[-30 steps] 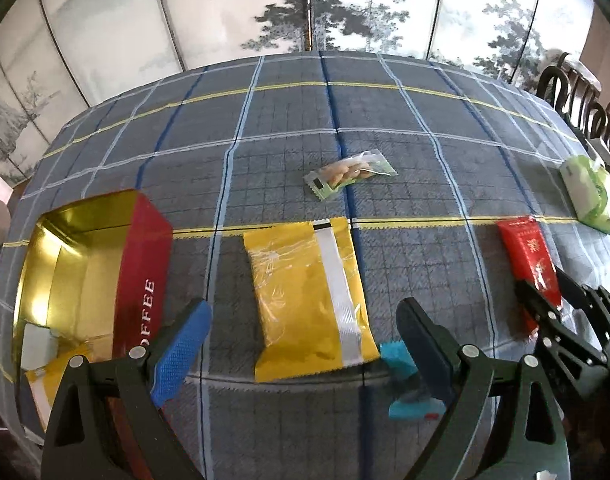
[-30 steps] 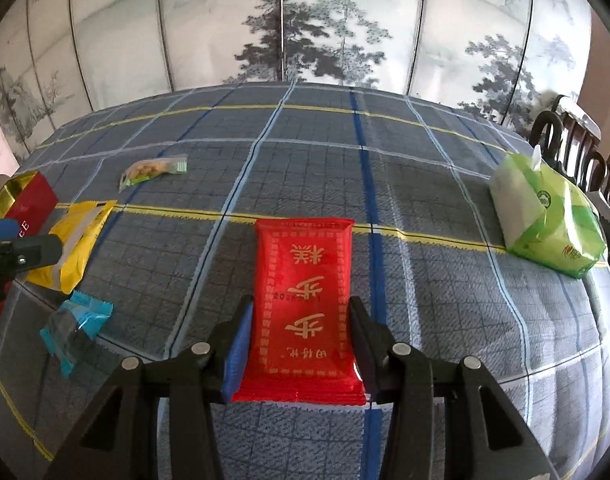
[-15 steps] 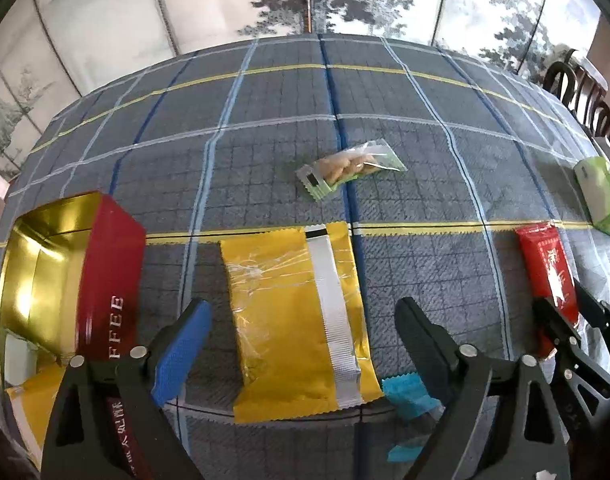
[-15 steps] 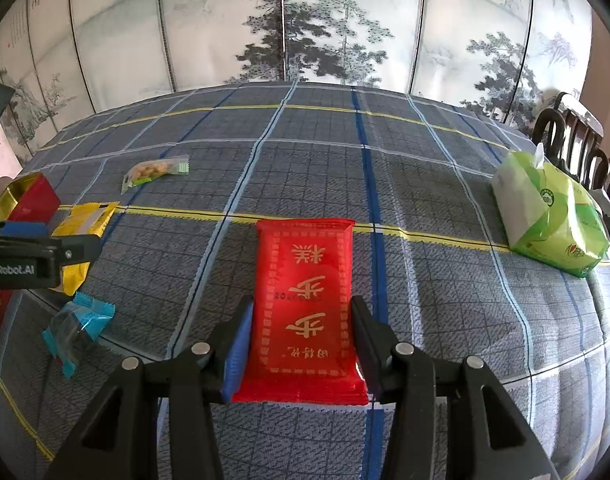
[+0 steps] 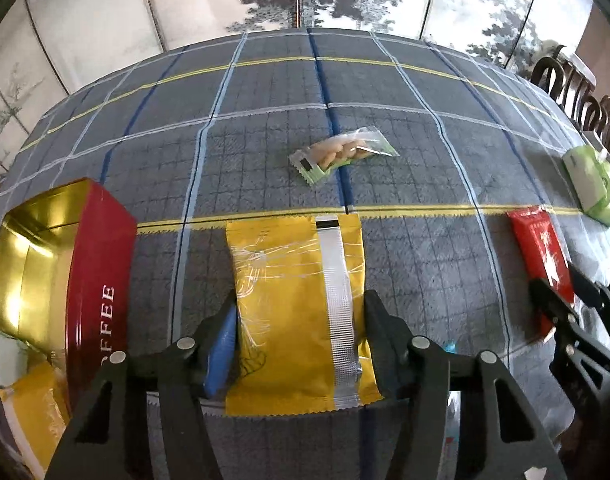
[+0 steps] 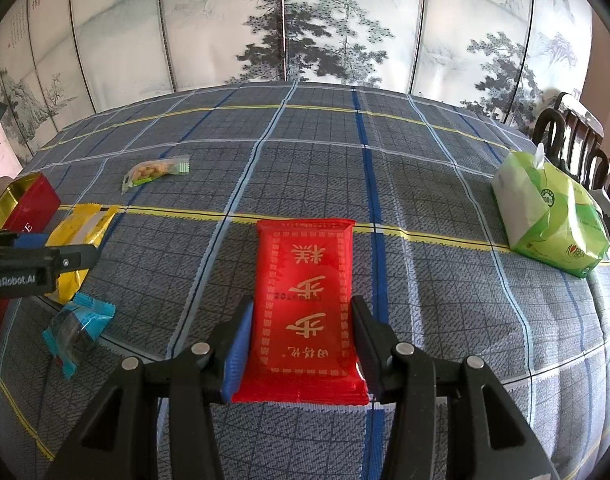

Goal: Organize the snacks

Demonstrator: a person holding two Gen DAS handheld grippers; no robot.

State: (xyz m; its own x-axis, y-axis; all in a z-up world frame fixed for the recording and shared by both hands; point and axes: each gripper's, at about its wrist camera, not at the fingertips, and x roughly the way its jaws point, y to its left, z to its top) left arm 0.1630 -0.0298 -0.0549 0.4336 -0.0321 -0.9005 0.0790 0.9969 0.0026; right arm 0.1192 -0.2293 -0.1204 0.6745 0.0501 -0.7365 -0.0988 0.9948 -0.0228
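Note:
A yellow snack packet [image 5: 281, 264] with a silver seam lies on the checked tablecloth. My left gripper [image 5: 299, 300] straddles its near half; the jaws are closing and both pads touch the packet's long edges. To its left stands an open red coffee tin [image 5: 97, 264] with a gold inside that holds a yellow packet. My right gripper [image 6: 303, 302] is shut on a red packet [image 6: 305, 256] with gold characters, which rests flat on the cloth. A clear packet of nuts [image 5: 341, 152] lies farther back.
A blue wrapped candy [image 6: 79, 326] lies near the left gripper. A green tissue pack [image 6: 549, 216] sits at the right edge, with dark wooden chairs [image 6: 573, 132] behind it. A painted folding screen closes off the far side of the table.
My left gripper's jaws came in from wide apart onto the sides of the yellow packet, and the hand edged forward over it. The right gripper and red packet stayed still.

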